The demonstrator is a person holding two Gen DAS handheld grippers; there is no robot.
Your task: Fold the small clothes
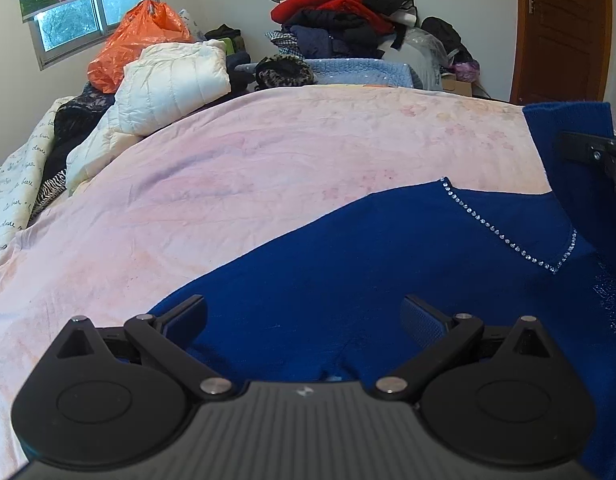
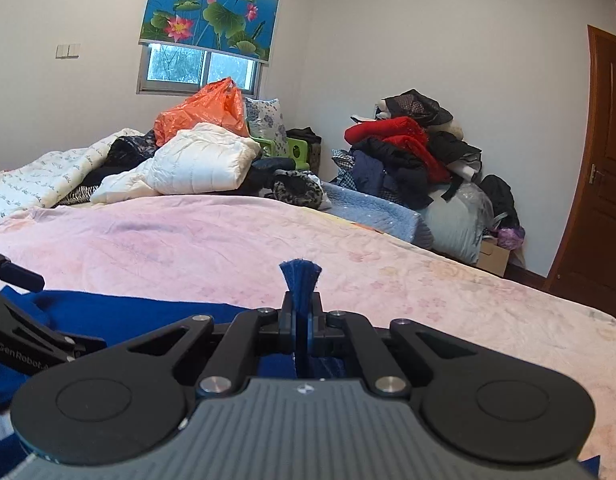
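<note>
Nearest, the left gripper [image 1: 303,316] hangs with its two black fingers spread wide apart, hovering just above one deep blue knit sweater [image 1: 348,272] that lies spread on the pink floral fleece blanket [image 1: 235,184] covering the bed; nothing sits between its pads. A line of small rhinestones [image 1: 508,236] trims the sweater's neckline. The right gripper [image 2: 300,312] is clamped tight on a pinched fold of the same blue fabric, a tuft of which sticks up between its fingers, and that part hangs raised at the right edge of the left wrist view. The blanket ahead lies bare. Farther back lie one white quilted padded jacket [image 2: 203,164], one orange plastic bag [image 2: 203,112] and one leopard-print garment [image 2: 297,190]. Against the far wall rises one heap of red and dark clothes [image 2: 408,148], left of one brown wooden door [image 2: 600,168]. One window [image 2: 199,68] sits under one lotus-print roller blind [image 2: 211,4].
</note>
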